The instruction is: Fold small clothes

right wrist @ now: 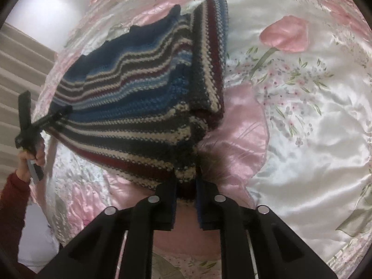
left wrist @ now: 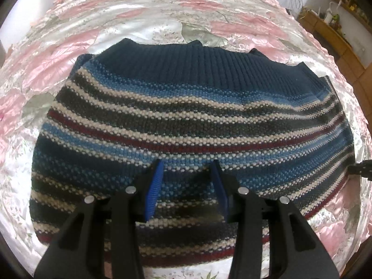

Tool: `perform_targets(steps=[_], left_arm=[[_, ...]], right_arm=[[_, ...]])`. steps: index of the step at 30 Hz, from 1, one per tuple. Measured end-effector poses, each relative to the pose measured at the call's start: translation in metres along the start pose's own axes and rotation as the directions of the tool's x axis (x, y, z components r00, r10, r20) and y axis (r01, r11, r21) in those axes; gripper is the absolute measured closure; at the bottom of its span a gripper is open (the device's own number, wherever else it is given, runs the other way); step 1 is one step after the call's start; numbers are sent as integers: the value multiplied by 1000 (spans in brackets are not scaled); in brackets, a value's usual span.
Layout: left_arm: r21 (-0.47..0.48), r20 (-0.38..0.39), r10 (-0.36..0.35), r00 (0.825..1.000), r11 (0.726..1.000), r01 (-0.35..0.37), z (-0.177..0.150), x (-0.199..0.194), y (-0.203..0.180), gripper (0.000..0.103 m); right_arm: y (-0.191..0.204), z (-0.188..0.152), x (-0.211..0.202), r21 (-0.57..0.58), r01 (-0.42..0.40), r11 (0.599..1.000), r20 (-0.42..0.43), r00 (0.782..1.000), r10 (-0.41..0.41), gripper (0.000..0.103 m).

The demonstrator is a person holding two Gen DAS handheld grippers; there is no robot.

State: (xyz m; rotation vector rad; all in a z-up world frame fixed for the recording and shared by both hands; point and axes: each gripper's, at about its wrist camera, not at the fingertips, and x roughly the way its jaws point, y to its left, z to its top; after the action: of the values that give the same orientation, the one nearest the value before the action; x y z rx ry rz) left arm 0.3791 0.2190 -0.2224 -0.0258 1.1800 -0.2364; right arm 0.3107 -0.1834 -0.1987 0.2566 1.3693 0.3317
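From my left wrist camera, the striped knit sweater [left wrist: 186, 125] fills most of the view, spread over the bed's pink floral satin bedspread [left wrist: 139, 18]. Its dark blue ribbed hem lies at the far side, with bands of blue, cream, grey and maroon running across toward me. My left gripper [left wrist: 187, 181] sits over the near part of the knit with its blue-padded fingers [left wrist: 154, 190] apart, and a clear gap of sweater shows between them; I see no fabric pinched there.

From the right wrist camera, my right gripper [right wrist: 186, 186] is closed on the near corner of the sweater [right wrist: 139, 88], the maroon and cream edge bunched between its fingers. The fabric looks raised from that corner, and a folded strip runs along its right edge. At the far left, the left gripper [right wrist: 46, 118] touches the sweater's left edge, held by a hand [right wrist: 30, 160] in a dark red sleeve [right wrist: 14, 200]
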Motion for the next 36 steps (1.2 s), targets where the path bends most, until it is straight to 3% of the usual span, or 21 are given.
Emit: perform_targets(steps=[2,5,9,14,18,21,22,24,25,27,36], left_arm=[[8,0,19,1000,1000,-19,1,-3,-4,60],[1,-4,41,999,999,-41,1,-9,-9,57],[-3,36,50,998,999,-50,5,-19,-16,52],[10,58,50,997,999,-51,12,-22,-26,52],[21,73,55,996,998,-56,17,-21,-32,51],[30,79,57,995,998,-59,18,-17,-35,49],[30,78,56,995,998,-58,18,-16,-36,49],[33,78,56,995,998,-59,19,-12,-37,49],[34,76,56,996,998,-59,19,-11,-38,49],[35,71,55,996,998,-57,19,-7,-38,48],[26,58,69,996,997,-70,18,3,-38,44]], right_arm=[[0,2,-8,9,13,1000,7,1000,-13,69],[10,13,-30,-8,44,999,77,996,-44,69],[16,47,-39,13,40,999,166,985,-42,54],[27,100,-20,13,81,997,193,978,-81,43],[29,131,3,25,75,997,179,981,-79,42],[28,144,21,17,125,992,144,981,-127,42],[28,147,27,15,135,991,133,982,-135,45],[26,149,35,8,141,990,119,983,-141,70],[26,149,37,7,138,990,117,984,-138,73],[25,150,36,0,125,992,126,984,-124,92],[11,158,14,75,79,994,187,978,-91,94]])
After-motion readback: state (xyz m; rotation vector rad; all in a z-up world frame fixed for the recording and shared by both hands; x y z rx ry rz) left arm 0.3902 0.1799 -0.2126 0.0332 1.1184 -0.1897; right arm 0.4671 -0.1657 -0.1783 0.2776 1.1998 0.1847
